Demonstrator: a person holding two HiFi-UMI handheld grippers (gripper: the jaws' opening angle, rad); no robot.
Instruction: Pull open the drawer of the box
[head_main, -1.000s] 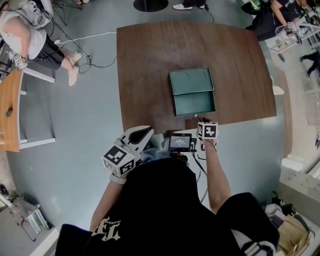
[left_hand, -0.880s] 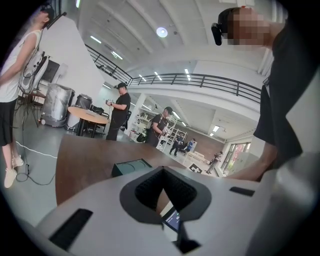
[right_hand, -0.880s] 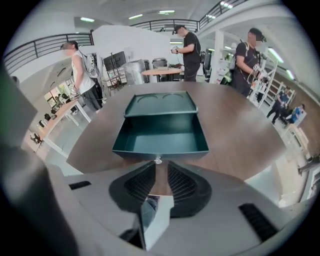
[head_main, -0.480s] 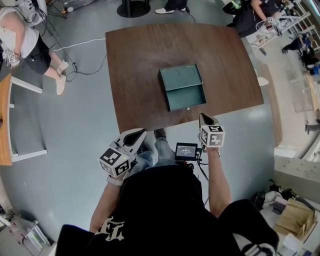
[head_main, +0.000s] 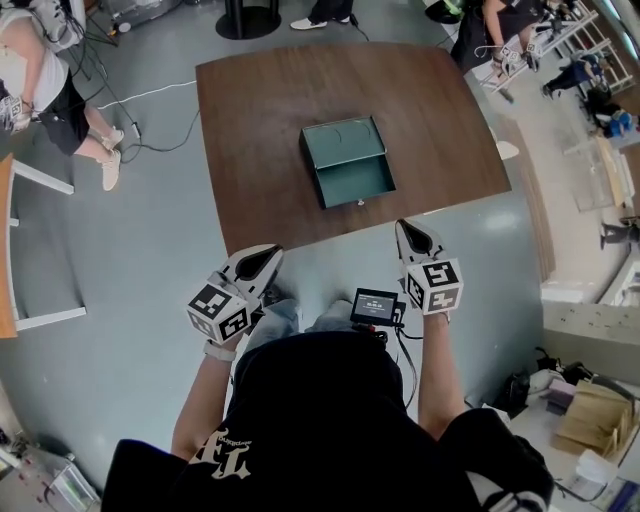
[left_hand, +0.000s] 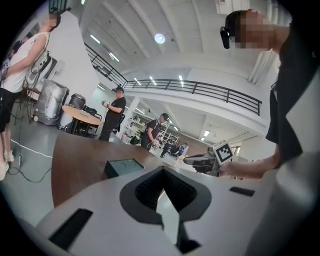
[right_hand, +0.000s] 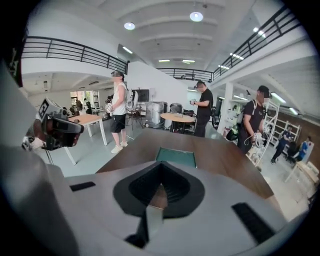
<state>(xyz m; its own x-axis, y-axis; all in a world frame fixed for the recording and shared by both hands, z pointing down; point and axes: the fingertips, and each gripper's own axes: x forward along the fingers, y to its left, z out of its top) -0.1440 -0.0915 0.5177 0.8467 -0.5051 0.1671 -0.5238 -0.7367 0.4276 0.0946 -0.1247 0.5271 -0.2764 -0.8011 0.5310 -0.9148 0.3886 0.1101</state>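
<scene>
Drawer (head_main: 356, 181): looks already slid out of the teal box (head_main: 343, 143), mid-table (head_main: 250, 120)
Left gripper (head_main: 268, 254): jaws pressed together, empty, short of the table
Right gripper (head_main: 408, 230): same deal, closed up, holding nothing
Risk: tug further and the drawer probably pops right out, or the box skids

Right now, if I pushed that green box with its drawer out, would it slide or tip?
Probably slides, not tips: the green box sits low and flat on the smooth table. It looks rigid, perhaps light sheet metal. The open drawer could shove back in.
</scene>
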